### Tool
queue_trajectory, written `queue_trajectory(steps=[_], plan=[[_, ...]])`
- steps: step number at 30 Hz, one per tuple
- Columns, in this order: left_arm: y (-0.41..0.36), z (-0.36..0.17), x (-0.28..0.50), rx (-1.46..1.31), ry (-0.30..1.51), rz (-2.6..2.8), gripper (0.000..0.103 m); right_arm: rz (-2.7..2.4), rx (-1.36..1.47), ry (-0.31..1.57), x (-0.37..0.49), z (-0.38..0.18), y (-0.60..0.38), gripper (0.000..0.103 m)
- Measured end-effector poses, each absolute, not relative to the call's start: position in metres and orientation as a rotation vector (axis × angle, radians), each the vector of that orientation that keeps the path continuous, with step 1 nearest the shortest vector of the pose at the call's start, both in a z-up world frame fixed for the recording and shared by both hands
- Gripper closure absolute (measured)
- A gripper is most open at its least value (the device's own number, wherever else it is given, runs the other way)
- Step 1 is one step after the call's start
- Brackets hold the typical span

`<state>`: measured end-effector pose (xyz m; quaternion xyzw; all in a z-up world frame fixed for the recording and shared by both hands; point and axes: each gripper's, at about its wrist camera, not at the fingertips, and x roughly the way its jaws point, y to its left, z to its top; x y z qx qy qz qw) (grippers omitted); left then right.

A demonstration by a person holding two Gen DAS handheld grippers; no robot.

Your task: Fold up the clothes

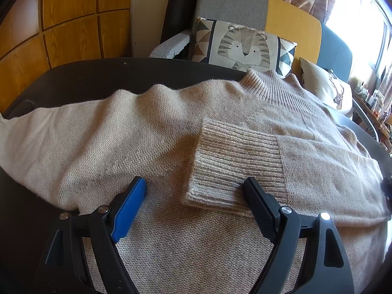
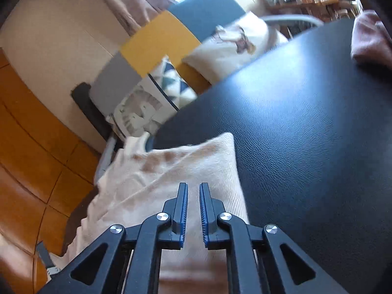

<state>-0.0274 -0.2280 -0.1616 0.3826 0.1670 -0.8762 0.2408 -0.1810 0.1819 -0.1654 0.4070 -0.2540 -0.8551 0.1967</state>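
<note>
My left tool (image 1: pixel 194 186) hangs spread over the sweater (image 1: pixel 122 147) cuff (image 1: pixel 235 166); right tool (image 2: pixel 193 187), barely parted and empty, should pinch the edge squarely.

Beige knit sweater (image 1: pixel 171 134), black table (image 2: pixel 306 134), tiger-print cushion (image 1: pixel 242 46), blue-padded jaws, orange wood panelling (image 1: pixel 61 24)

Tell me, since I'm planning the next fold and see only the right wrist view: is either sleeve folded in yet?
Observer: Yes. In the left wrist view a folded sleeve lies across the sweater, its ribbed cuff mid-chest.
Operator: And the opposite one?
Observer: The other sleeve stretches out to the picture's left, not yet folded.
Operator: Where's the left gripper?
Observer: The left gripper is open over the cuff's near corner, gripping nothing.
</note>
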Motion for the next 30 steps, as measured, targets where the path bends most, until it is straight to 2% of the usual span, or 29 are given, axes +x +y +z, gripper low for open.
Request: queue_trajectory(steps=[1,4,9,10,11,15,24,30], plan=[[-0.228,-0.162,-0.028,1.047,0.457,-2.398,0.018,-2.407,1.151,-0.721,-0.184,-0.17,0.184,0.094],[-0.228,-0.162,-0.029,1.048,0.453,-2.402,0.016,-2.444,1.181,-0.759,-0.191,-0.185,0.191,0.103],[-0.228,-0.163,-0.03,1.049,0.452,-2.407,0.015,-2.496,1.162,-0.858,-0.186,-0.186,0.207,0.103],[-0.228,-0.163,-0.03,1.048,0.452,-2.408,0.015,-2.523,1.159,-0.847,-0.182,-0.181,0.206,0.101],[-0.229,-0.164,-0.029,1.048,0.452,-2.409,0.015,-2.526,1.149,-0.848,-0.177,-0.176,0.204,0.094],[-0.23,-0.164,-0.029,1.048,0.451,-2.411,0.015,-2.363,1.07,-0.924,-0.146,-0.156,0.184,0.093],[-0.232,-0.164,-0.028,1.046,0.47,-2.421,0.015,-1.994,1.173,-0.675,-0.082,-0.18,0.078,0.093],[-0.231,-0.164,-0.029,1.042,0.472,-2.421,0.015,-2.037,1.132,-0.63,-0.07,-0.183,0.08,0.094]])
